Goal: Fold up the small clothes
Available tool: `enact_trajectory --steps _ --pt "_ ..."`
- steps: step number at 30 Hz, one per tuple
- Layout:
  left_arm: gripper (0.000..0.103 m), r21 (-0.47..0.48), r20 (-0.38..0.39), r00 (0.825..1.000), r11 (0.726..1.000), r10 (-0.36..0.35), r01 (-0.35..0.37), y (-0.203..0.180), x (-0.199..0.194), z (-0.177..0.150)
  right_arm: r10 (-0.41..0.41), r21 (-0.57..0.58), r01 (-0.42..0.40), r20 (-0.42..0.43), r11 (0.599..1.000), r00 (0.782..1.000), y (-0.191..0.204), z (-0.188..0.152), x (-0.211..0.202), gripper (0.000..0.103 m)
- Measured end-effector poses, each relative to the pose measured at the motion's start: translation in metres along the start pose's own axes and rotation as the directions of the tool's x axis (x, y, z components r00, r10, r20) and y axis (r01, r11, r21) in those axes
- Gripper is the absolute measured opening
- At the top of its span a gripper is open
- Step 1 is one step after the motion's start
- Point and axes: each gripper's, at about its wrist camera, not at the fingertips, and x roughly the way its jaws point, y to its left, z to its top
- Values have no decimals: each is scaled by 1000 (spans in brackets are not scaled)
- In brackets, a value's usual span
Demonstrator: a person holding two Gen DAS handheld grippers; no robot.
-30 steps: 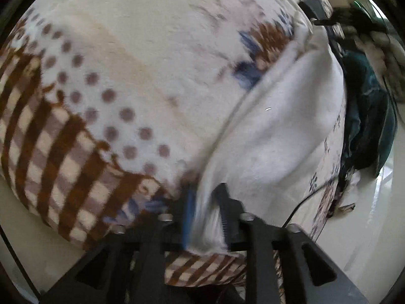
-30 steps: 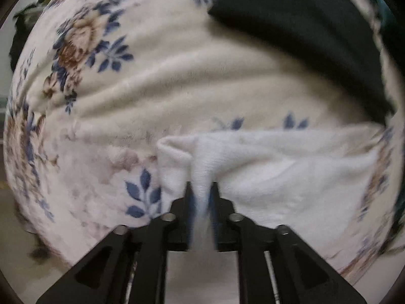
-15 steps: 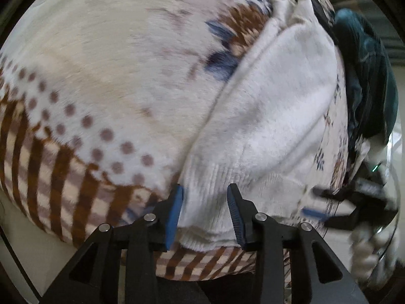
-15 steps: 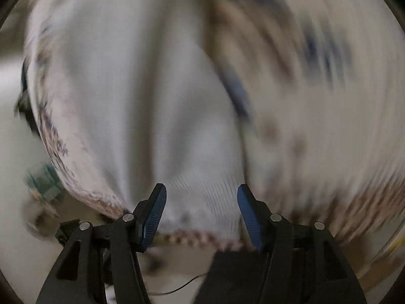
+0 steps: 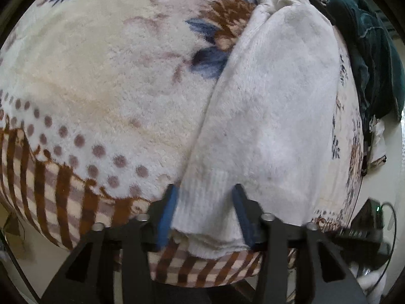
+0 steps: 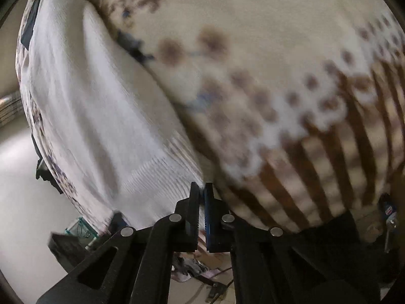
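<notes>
A white fuzzy garment [image 5: 273, 106] lies folded lengthwise on the patterned blanket [image 5: 106, 71], its ribbed hem nearest me. My left gripper [image 5: 205, 202] is open, its blue-padded fingers straddling the ribbed hem without pinching it. In the right wrist view the same white garment [image 6: 88, 106] lies at the left, and my right gripper [image 6: 201, 197] is shut at the corner of the ribbed hem [image 6: 162, 172]; whether cloth is pinched between the pads is unclear through the blur.
A dark teal garment pile [image 5: 372, 50] lies at the blanket's far right edge. A black device with a green light [image 5: 372, 217] and cable sits beyond the blanket's edge. The checked blanket border [image 6: 329, 167] marks the near edge.
Both grippers let go of the white garment and opened. The left stayed open over the hem. The right swung round to the hem corner and has shut again.
</notes>
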Motion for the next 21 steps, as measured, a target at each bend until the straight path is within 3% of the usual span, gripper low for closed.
enact_trajectory --steps 4,7,9,11,15,18,21 --pt "46 15 24 1000 1000 1 -2 -11 -3 1 1 -14 -1 30 1000 1000 -19 -24 -2 2" --pt "46 53 10 1000 999 -5 5 -17 8 3 15 -33 -15 23 999 1000 -21 -22 -11 2" --pt "46 82 1 999 996 41 -41 -23 21 2 8 -55 -7 18 998 1000 -22 -28 -9 2" --pt "5 92 56 996 993 69 -74 -29 21 -3 -22 -60 23 9 998 1000 -26 -31 2 0" --pt "6 122 161 983 987 83 -103 -39 0 -21 -55 7 55 -80 998 995 -64 -51 33 0" --pt "6 105 138 988 990 76 -91 -33 0 -26 25 30 -22 -93 999 995 -80 -65 35 0" --pt "6 89 123 990 992 76 -87 -27 3 -20 177 92 -174 -31 980 984 -85 -61 16 2"
